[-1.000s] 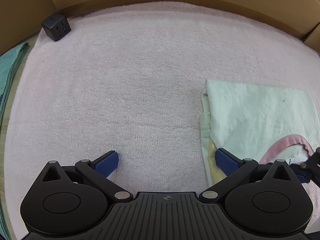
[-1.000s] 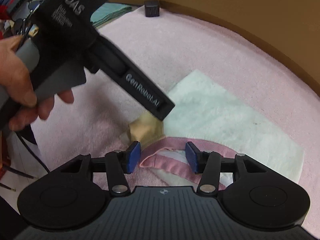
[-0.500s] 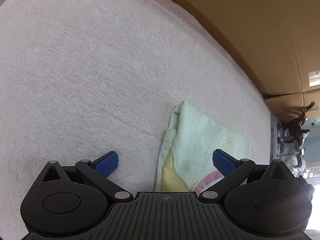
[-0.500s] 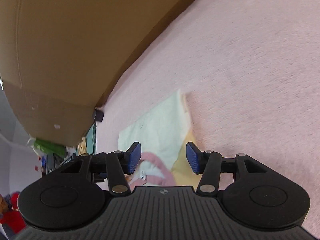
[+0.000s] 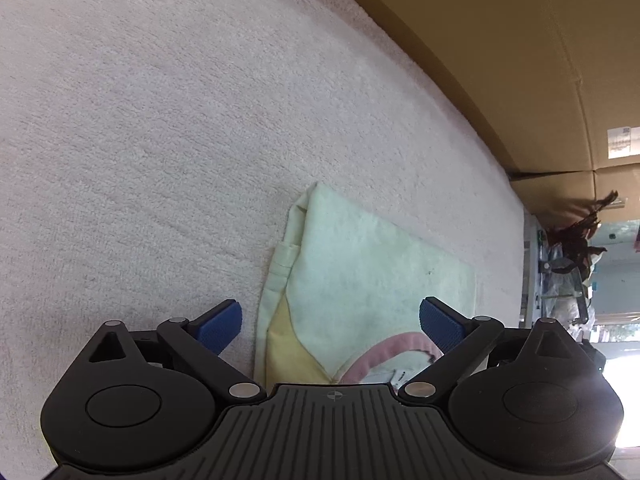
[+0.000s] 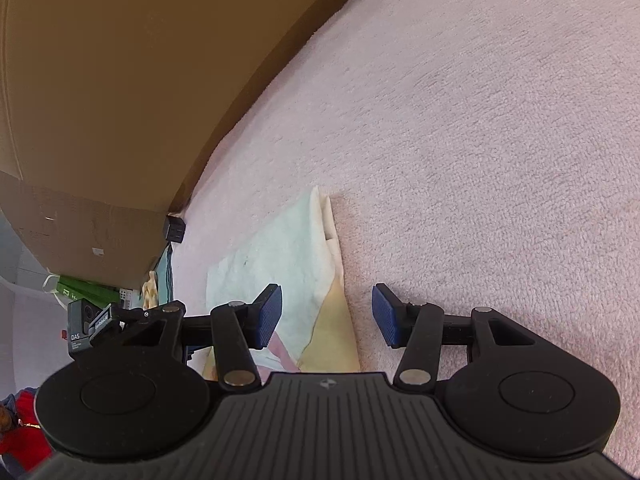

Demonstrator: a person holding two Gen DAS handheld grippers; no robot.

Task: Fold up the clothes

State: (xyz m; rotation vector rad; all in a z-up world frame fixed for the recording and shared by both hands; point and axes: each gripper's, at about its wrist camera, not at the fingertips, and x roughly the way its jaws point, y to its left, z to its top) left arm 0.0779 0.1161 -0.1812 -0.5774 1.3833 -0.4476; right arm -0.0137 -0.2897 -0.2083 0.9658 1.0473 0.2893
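Both grippers, left (image 5: pixel 330 322) and right (image 6: pixel 327 312), hung released over the folded garment (image 5: pixel 372 280) on the pink blanket (image 5: pixel 160 120), grasping nothing.

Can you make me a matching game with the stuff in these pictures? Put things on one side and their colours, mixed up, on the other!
Things:
1. blanket under everything
2. collar on the folded garment
3. fingertip pads on the right gripper
4. little cube by the cardboard wall

Colours:
A. black
B. dark blue
C. pale pink, fluffy
D. stronger pink, ribbed

Pairs: 1-C, 2-D, 3-B, 4-A
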